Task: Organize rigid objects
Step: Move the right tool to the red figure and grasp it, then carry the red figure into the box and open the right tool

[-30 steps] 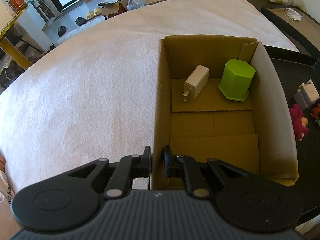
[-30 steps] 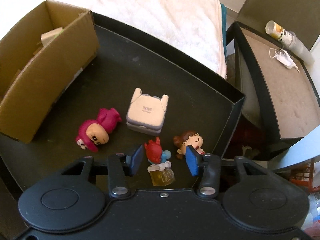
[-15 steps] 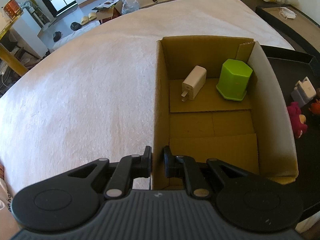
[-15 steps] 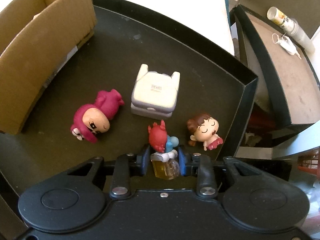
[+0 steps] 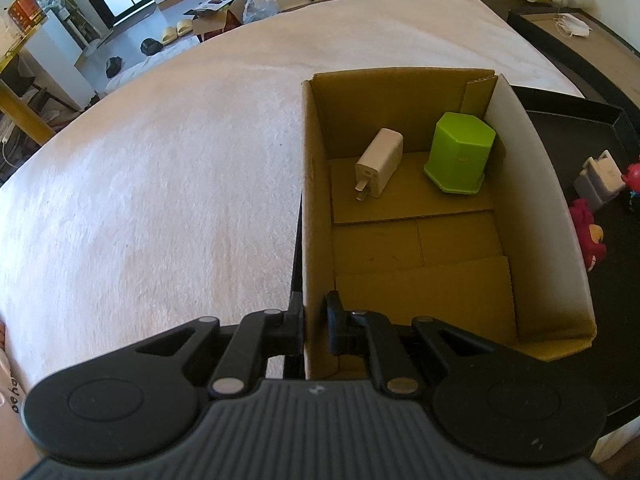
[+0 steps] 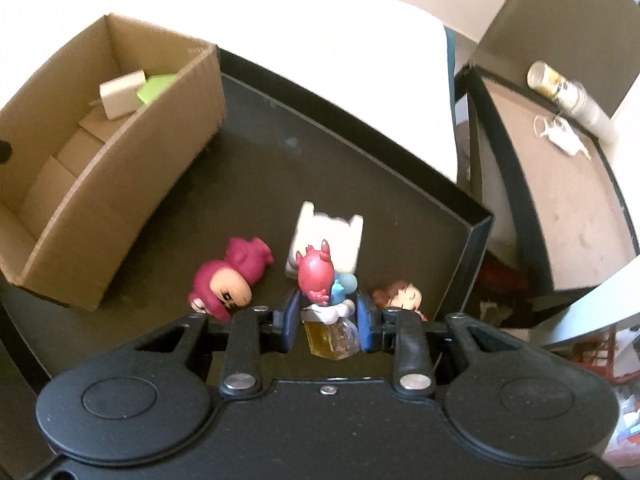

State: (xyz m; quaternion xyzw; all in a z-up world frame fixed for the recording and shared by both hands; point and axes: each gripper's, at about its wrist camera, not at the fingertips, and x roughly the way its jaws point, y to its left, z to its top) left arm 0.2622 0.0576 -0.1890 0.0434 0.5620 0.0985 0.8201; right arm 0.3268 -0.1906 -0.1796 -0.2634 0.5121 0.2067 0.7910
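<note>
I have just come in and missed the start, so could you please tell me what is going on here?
A person is sorting small items into an open cardboard box. The left gripper is shut on the box's near wall. The right gripper is shut on a red figurine on a clear yellowish base above the black tray. A white charger plug and a green hexagonal container lie in the box.

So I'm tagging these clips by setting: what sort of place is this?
Probably a lived-in home or studio: slippers on the floor, a towel-covered table, toy figures on a black tray.
</note>
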